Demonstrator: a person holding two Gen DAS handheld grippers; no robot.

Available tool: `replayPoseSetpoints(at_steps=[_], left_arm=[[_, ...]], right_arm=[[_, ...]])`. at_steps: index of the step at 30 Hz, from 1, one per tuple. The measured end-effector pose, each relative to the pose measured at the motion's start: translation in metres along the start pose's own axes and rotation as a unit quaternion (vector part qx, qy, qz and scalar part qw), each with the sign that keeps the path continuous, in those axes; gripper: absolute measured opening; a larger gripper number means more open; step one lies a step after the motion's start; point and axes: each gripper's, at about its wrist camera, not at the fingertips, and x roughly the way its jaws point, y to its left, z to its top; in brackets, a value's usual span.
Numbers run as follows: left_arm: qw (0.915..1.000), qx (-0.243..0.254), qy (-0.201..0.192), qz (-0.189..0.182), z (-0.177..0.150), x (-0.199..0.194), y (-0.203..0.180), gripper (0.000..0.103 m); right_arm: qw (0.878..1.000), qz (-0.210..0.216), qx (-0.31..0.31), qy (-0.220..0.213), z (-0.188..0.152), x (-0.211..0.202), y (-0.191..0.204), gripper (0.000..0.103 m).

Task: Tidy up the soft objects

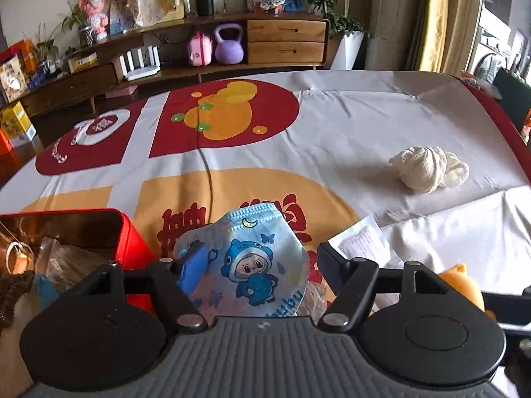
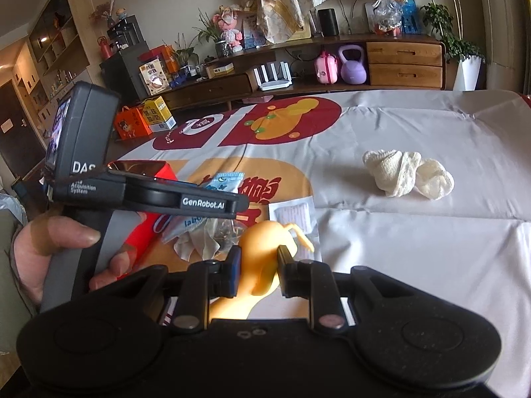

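Note:
A blue cartoon-print mask packet [image 1: 252, 258] stands on edge between the fingers of my left gripper [image 1: 262, 258]. The jaws stand wide apart, and the packet leans by the blue left pad [image 1: 192, 272] without being pinched. A red tin [image 1: 127, 242] with several items inside sits just to the left. My right gripper [image 2: 259, 262] is shut on an orange soft toy [image 2: 262, 248], held just above the cloth. A white knitted cloth [image 2: 405, 175] lies bunched at the right, apart from both grippers. The same packet [image 2: 222, 179] pokes up behind the left tool.
A hand [image 2: 49, 242] holds the left tool's grip. A white sachet [image 2: 292, 212] and crumpled clear plastic [image 2: 212, 232] lie near the toy. A dark cable [image 1: 207, 179] crosses the printed tablecloth [image 1: 332, 126]. A sideboard [image 1: 285, 36] stands beyond the table's far edge.

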Motion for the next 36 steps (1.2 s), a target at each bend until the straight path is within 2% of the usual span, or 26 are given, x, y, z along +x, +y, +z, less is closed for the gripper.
replayPoseSetpoints(at_steps=[2,4,5,8,11,19,26,30,36], left_arm=[[0.9999,-0.009,0.000,0.007,0.001,0.001,0.002,0.071],[0.9998,-0.021,0.001,0.003,0.001,0.002,0.007,0.060],[0.9996,-0.028,0.004,-0.003,0.001,0.002,0.010,0.048],[0.9989,-0.047,0.004,-0.011,0.001,0.001,0.018,0.031],[0.9979,-0.063,-0.003,-0.014,0.001,-0.003,0.025,0.018],[0.9960,-0.082,-0.028,-0.025,0.001,-0.035,0.038,0.015],[0.9901,-0.121,-0.029,-0.064,0.000,-0.063,0.059,0.014],[0.9884,-0.121,-0.033,-0.086,-0.002,-0.080,0.061,0.014],[0.9879,-0.108,-0.021,-0.110,-0.025,-0.099,0.057,0.015]], right_arm=[[1.000,0.000,-0.001,0.002,-0.001,0.001,0.000,0.021],[1.000,0.002,-0.001,0.004,-0.002,0.003,0.001,0.021],[1.000,0.002,-0.001,0.004,-0.002,0.004,0.001,0.021],[1.000,0.001,-0.002,0.006,-0.003,0.005,0.003,0.021],[1.000,-0.001,-0.003,0.007,-0.003,0.005,0.004,0.021],[1.000,-0.007,-0.010,0.004,-0.002,0.000,0.011,0.021],[1.000,-0.006,-0.020,-0.006,0.005,-0.008,0.023,0.021],[1.000,-0.003,-0.023,-0.014,0.007,-0.017,0.031,0.021],[0.999,0.000,-0.031,-0.016,0.008,-0.023,0.042,0.021]])
